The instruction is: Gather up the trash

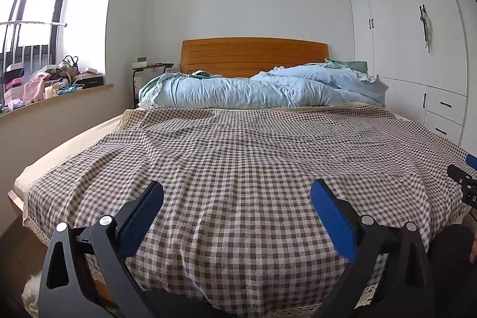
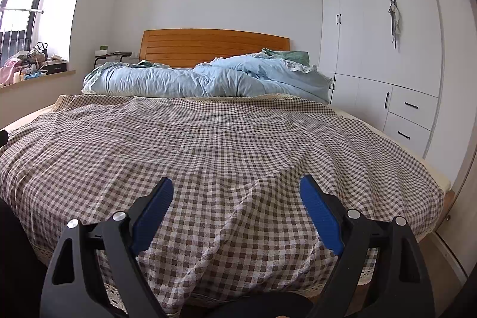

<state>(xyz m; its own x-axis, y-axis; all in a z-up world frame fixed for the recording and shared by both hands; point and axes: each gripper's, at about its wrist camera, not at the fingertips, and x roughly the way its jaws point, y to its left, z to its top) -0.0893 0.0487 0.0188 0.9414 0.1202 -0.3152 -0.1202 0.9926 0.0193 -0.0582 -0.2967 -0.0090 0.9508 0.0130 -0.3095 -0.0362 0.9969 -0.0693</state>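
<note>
No trash shows on the bed in either view. My left gripper (image 1: 237, 191) is open and empty, held over the foot of a bed with a brown checked cover (image 1: 238, 145). My right gripper (image 2: 237, 187) is open and empty too, over the same checked cover (image 2: 223, 139), to the right of the left one. Part of the right gripper (image 1: 465, 181) shows at the right edge of the left wrist view. A cluttered window sill (image 1: 53, 79) at the far left holds bags, boxes and small items; it also shows in the right wrist view (image 2: 29, 70).
A crumpled light blue duvet (image 1: 253, 88) lies across the head of the bed before a wooden headboard (image 1: 253, 55). A small bedside table (image 1: 152, 69) stands left of it. White wardrobes with drawers (image 2: 387, 49) line the right wall.
</note>
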